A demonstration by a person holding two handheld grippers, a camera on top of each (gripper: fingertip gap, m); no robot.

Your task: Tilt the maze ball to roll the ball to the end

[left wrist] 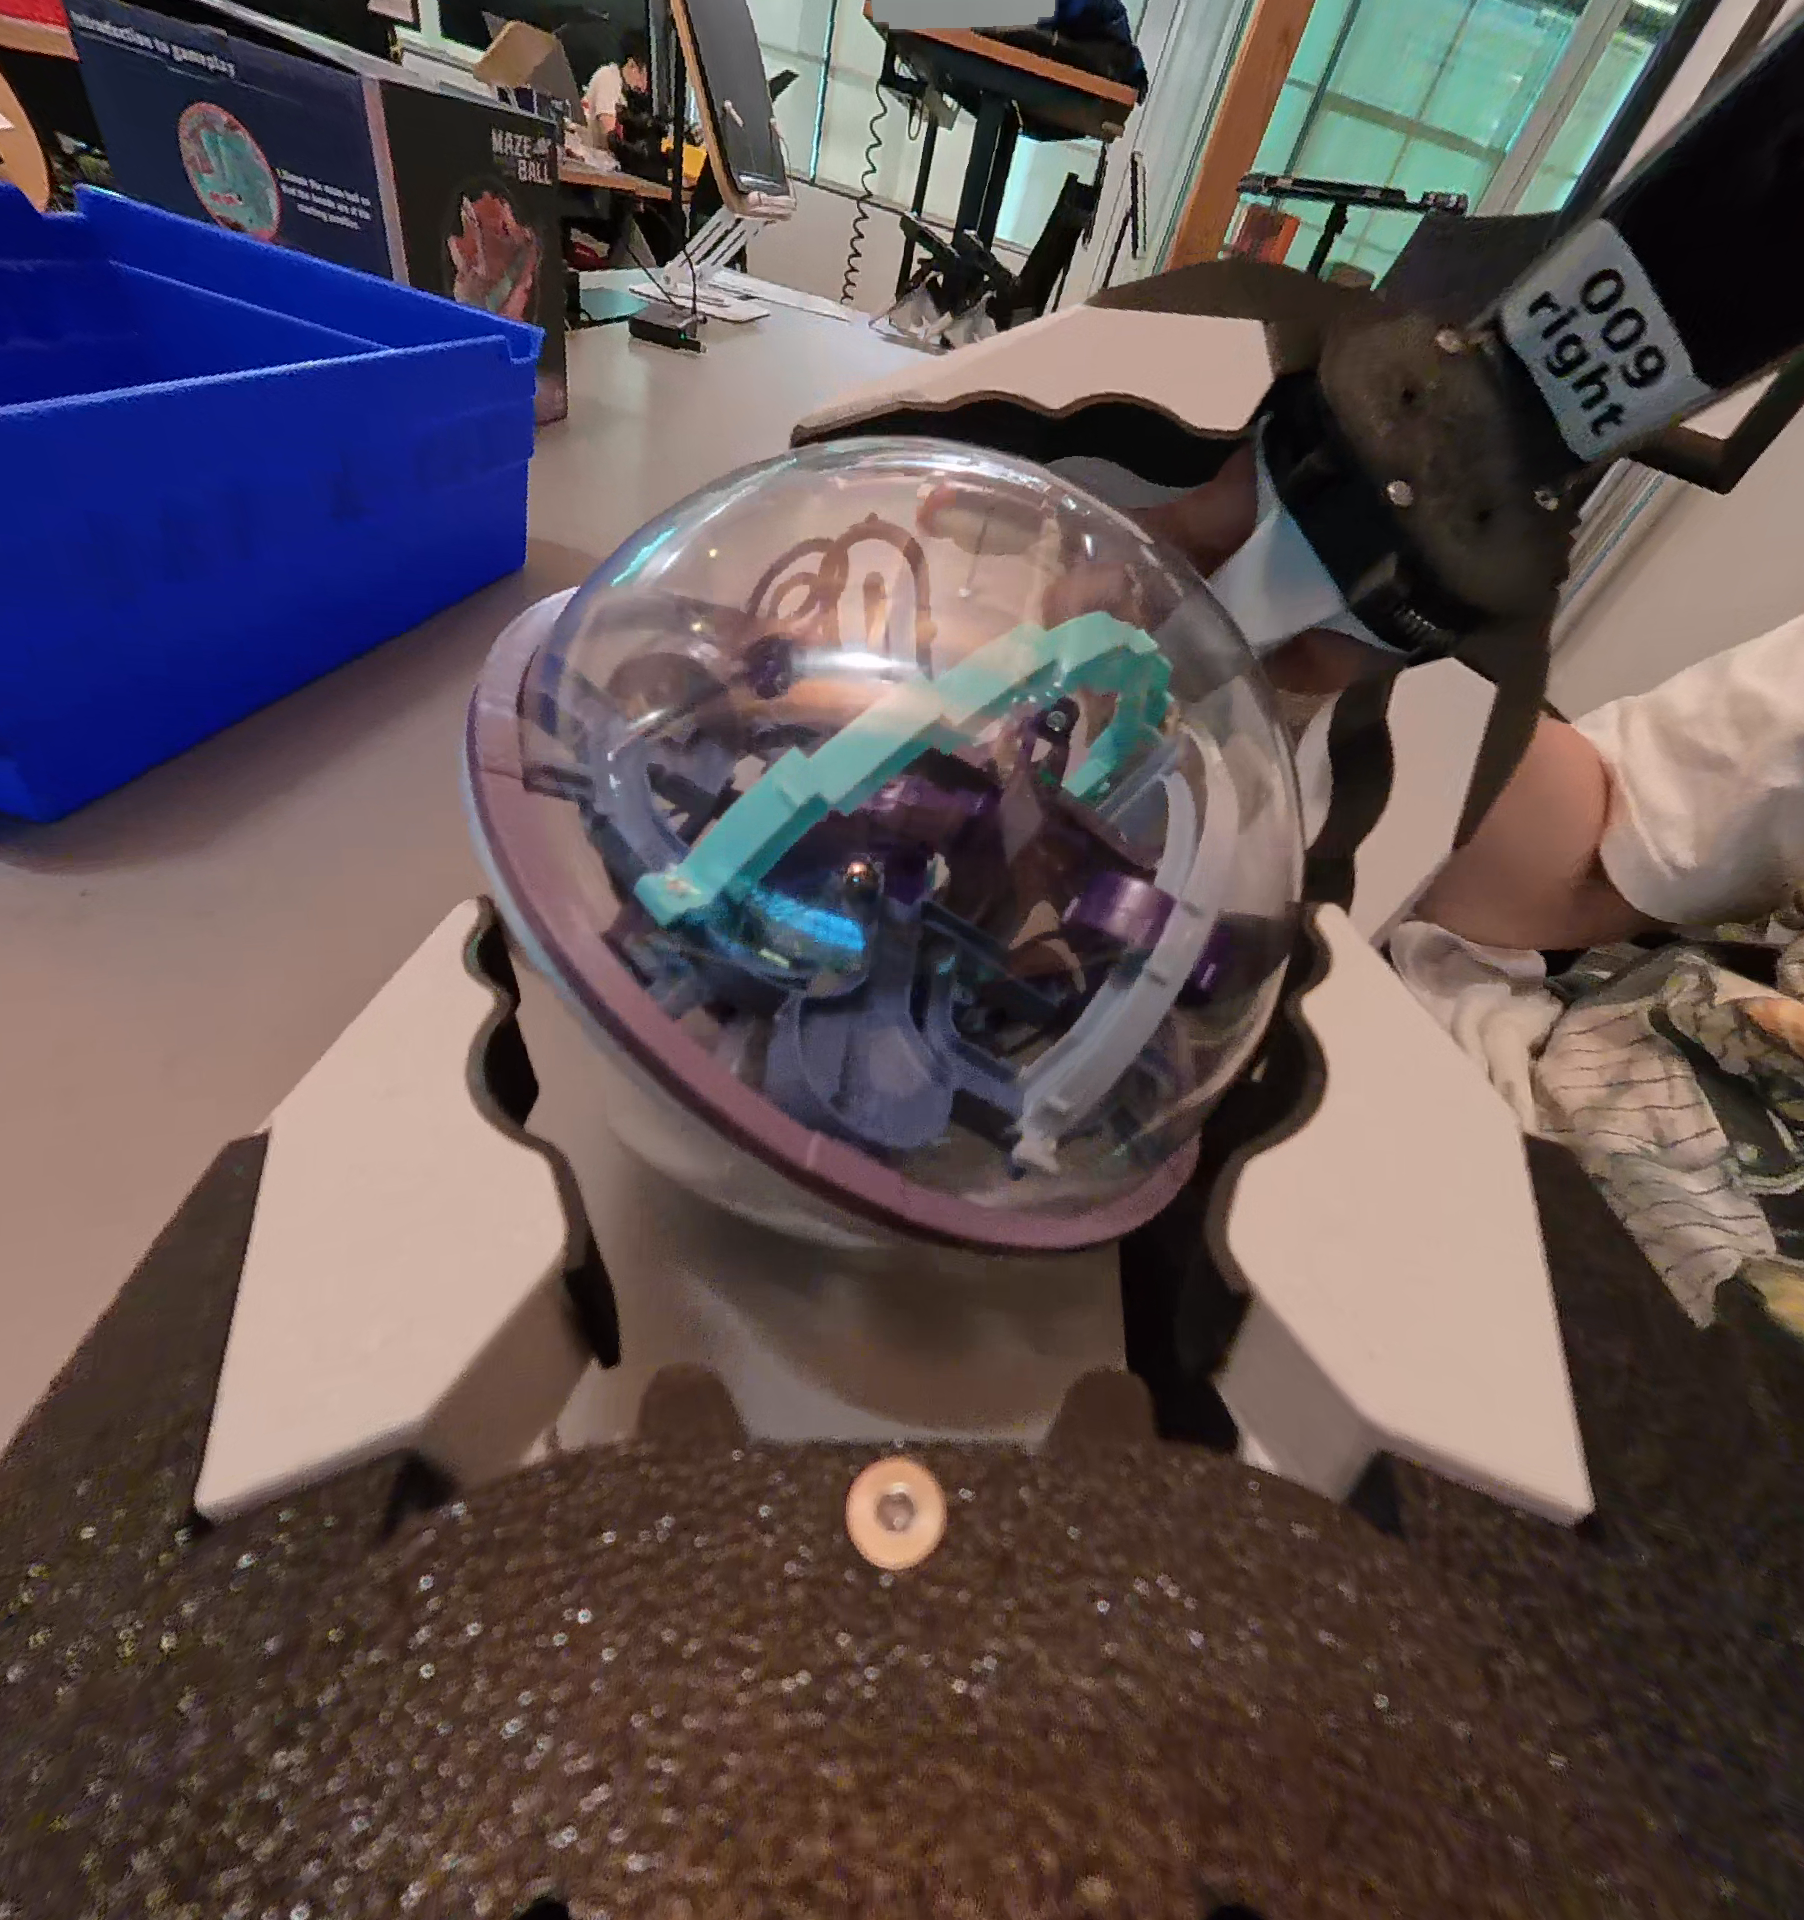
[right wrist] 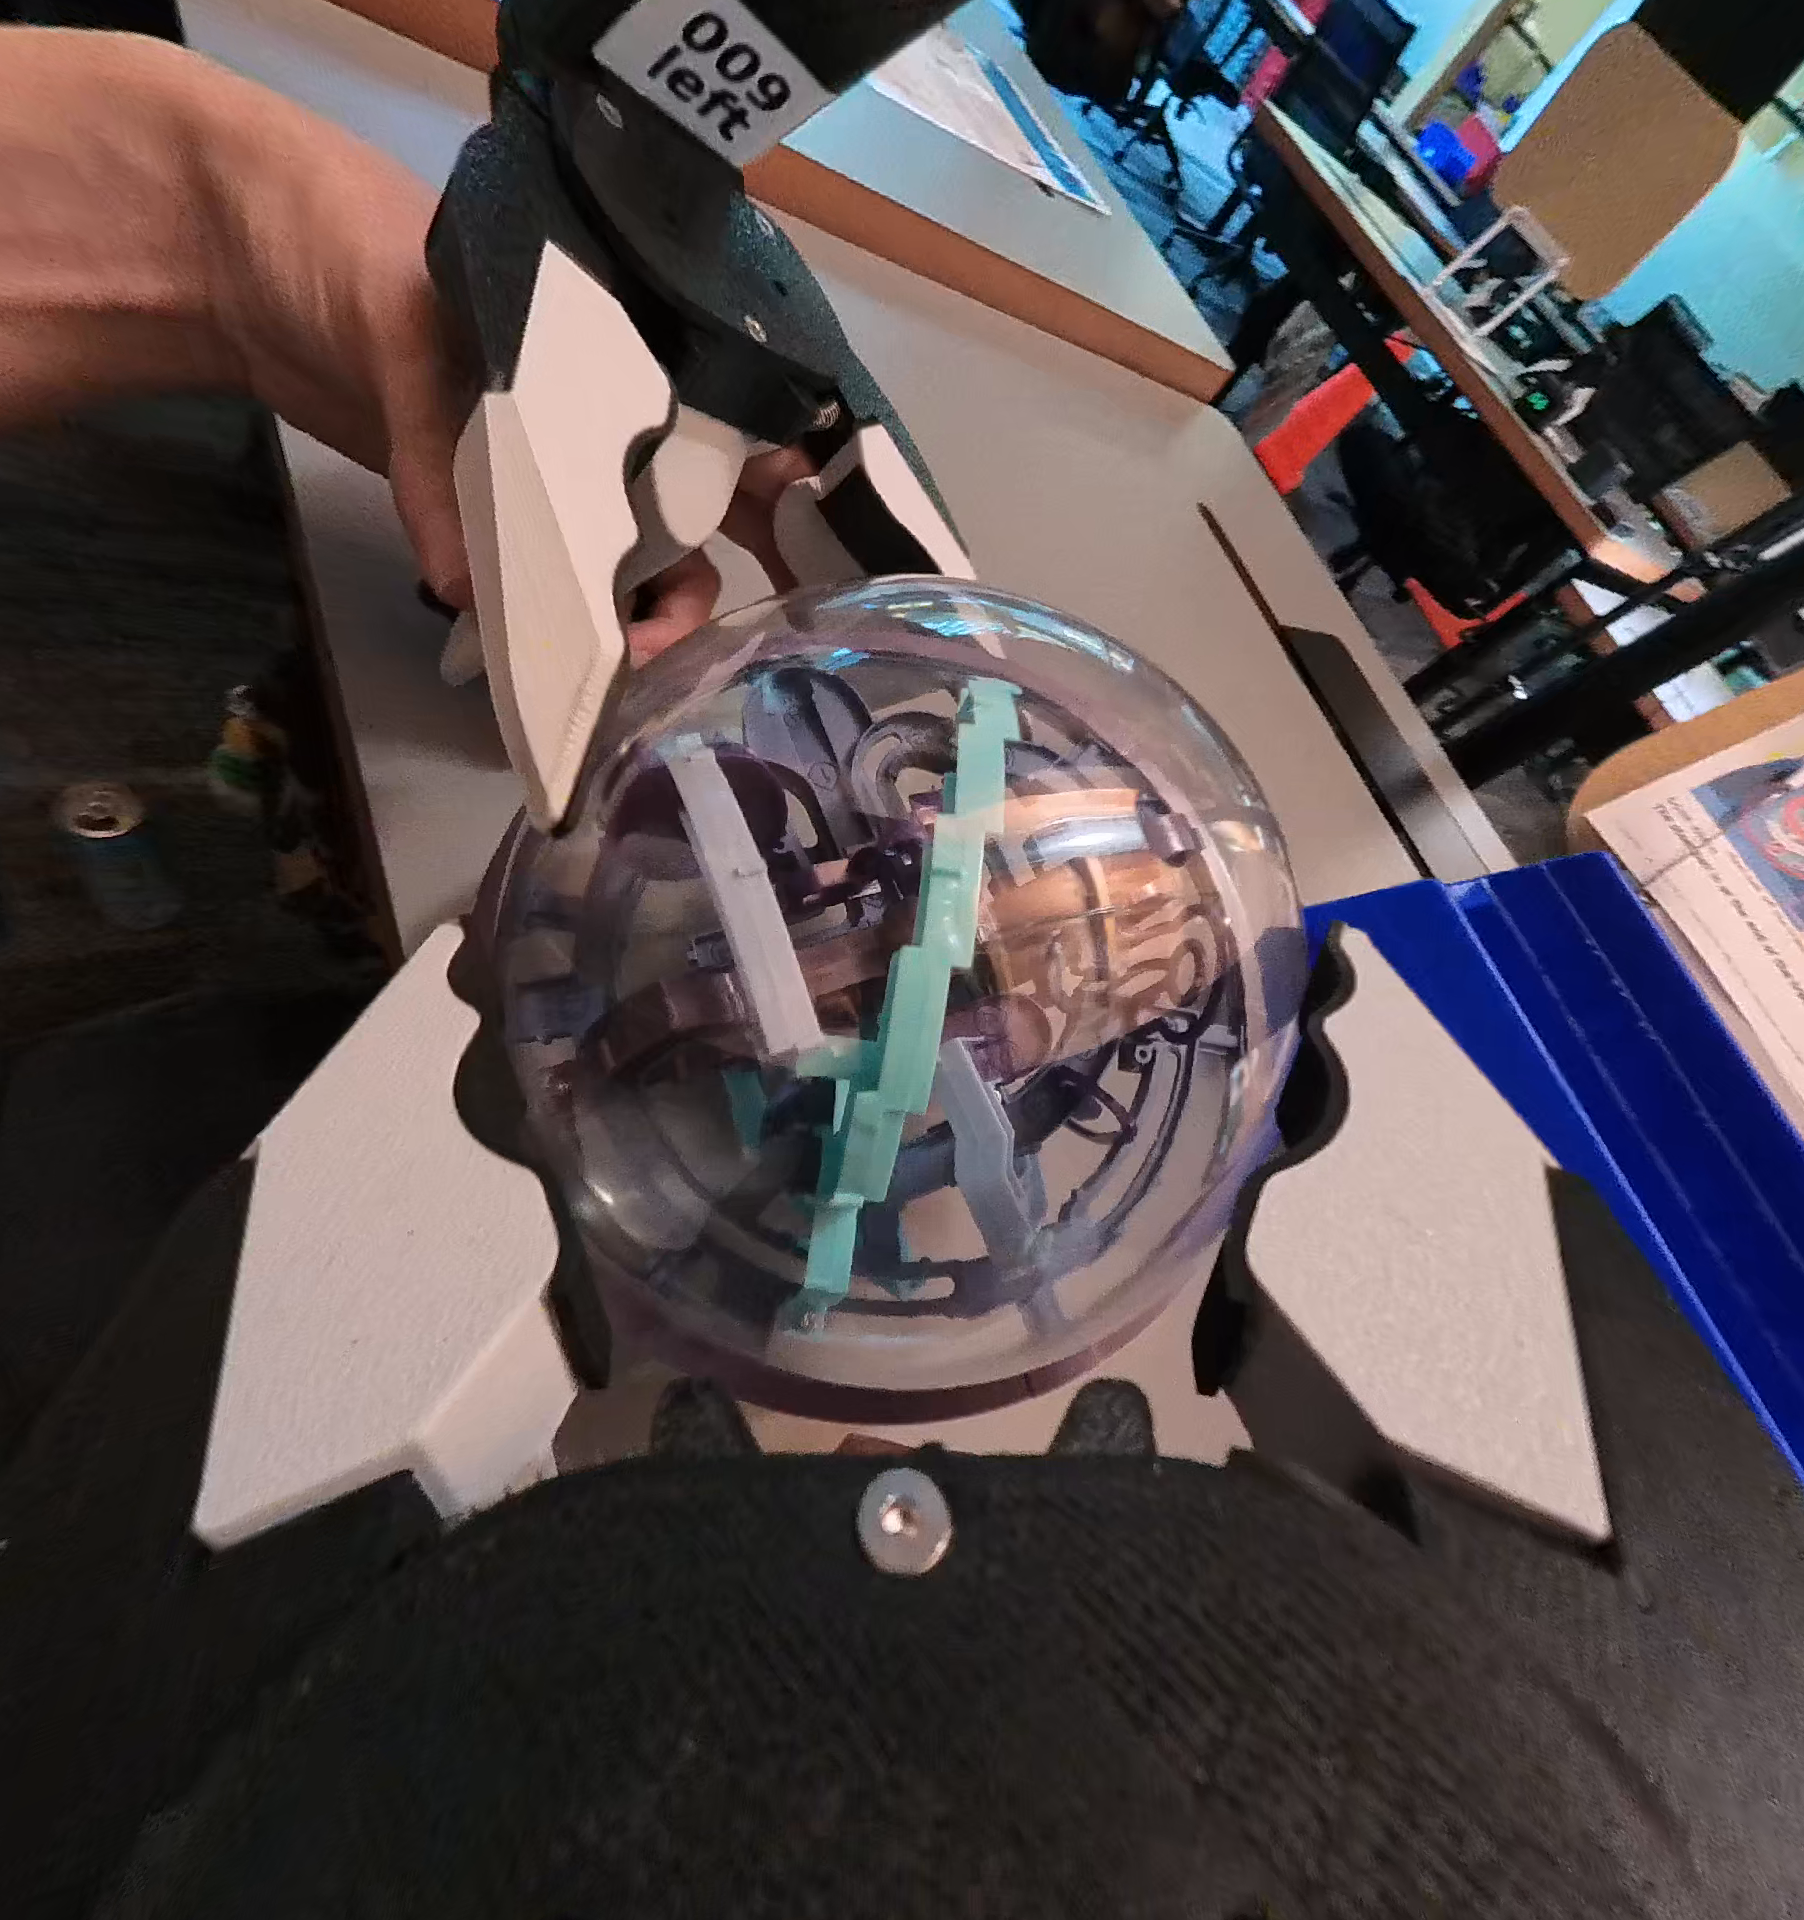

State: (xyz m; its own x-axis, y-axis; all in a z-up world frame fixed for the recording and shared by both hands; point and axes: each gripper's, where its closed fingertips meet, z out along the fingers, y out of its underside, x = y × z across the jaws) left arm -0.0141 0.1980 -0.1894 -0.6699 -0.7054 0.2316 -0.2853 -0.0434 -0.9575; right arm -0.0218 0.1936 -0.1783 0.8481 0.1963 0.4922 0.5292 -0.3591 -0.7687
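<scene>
While both grippers point(left wrist: 887, 925) point(right wrist: 898, 997) clamp the maze ball point(left wrist: 877, 831), a blue bin point(left wrist: 202, 499) crowds its side.

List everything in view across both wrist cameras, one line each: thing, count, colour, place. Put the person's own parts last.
maze ball: one, clear shell with a purple band and teal, purple and grey tracks inside, held off the table between both grippers
small ball: one, shiny metal, inside the maze ball by the lower end of the teal track
bin: one, blue, on the table beside the maze ball
box: one, dark printed cardboard, behind the bin
table: one, pale grey, under everything
paper sheet: one, printed, past the bin in the right wrist view
left gripper: one, white fingers with black pads, clasping the maze ball
right gripper: one, same build, clasping the maze ball from the opposite side
forearm: one, behind the left gripper
</scene>
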